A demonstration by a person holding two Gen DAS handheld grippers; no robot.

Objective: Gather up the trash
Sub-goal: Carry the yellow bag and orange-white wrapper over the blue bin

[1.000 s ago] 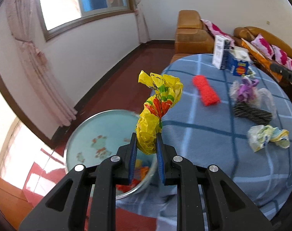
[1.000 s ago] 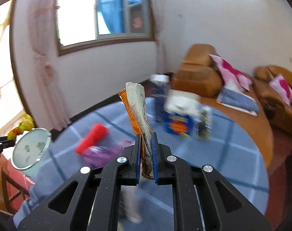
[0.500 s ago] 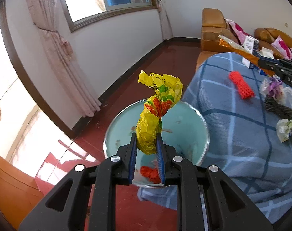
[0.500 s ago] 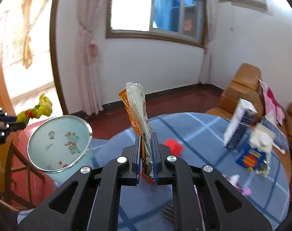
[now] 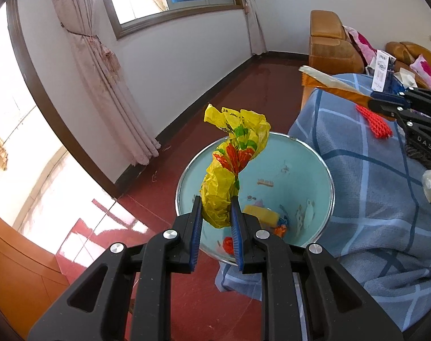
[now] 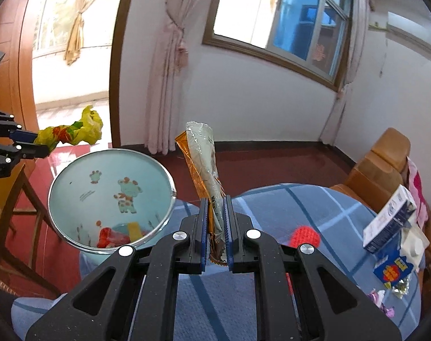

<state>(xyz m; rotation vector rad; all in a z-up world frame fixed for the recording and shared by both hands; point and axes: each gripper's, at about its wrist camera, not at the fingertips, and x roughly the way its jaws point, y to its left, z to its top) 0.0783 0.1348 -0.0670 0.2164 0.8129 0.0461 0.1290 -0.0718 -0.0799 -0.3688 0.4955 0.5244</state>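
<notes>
The left gripper [image 5: 216, 213] clamps a crumpled yellow wrapper [image 5: 232, 164] in its fingers, above the pale blue bin [image 5: 314, 176] beside the table [image 5: 371, 199]. The right gripper [image 6: 215, 227] pinches a flat orange-and-clear packet [image 6: 204, 164], upright, near the bin's rim.

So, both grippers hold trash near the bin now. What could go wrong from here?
1. The yellow bag, pinched in the left gripper, reaches toward the bin rim; it might catch there or fall outside.
2. The long wrapper in the right gripper may be over the table, not the bin; releasing now could miss.
</notes>
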